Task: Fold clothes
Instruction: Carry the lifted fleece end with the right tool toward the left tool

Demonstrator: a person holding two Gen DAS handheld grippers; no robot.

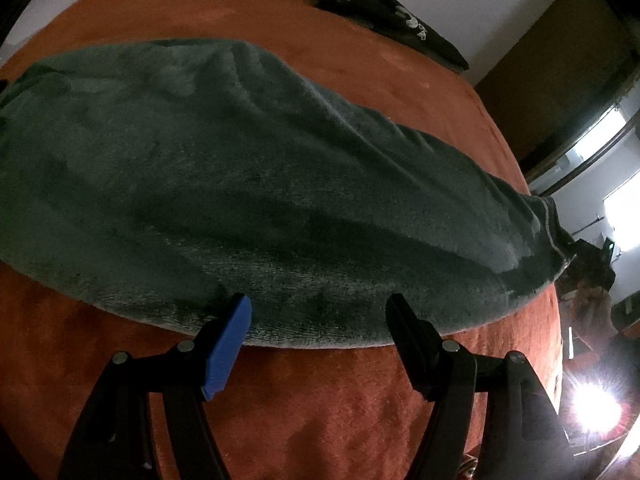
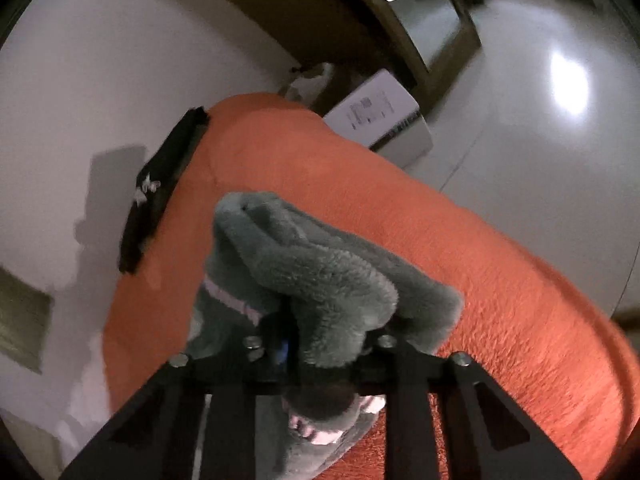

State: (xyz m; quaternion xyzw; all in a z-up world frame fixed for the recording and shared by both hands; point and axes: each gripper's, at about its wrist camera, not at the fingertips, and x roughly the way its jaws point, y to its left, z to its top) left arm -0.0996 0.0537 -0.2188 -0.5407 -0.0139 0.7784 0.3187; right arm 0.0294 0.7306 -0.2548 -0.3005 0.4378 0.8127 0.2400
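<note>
Currently, the grey-green fleece garment (image 1: 248, 184) lies stretched across the orange blanket (image 1: 320, 408). Left gripper (image 1: 318, 322): jaws spread wide, fingertips at the garment's near edge, nothing clamped. Right gripper (image 2: 304, 344): jaws clenched on a bunched end of the garment, near its pale striped cuff (image 2: 228, 300). A black garment (image 1: 392, 20) lies well apart at the blanket's far edge.

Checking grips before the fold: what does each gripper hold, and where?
Right gripper: shut on the grey-green fleece garment, at its pink-striped end. Left gripper: open, holding nothing.
</note>
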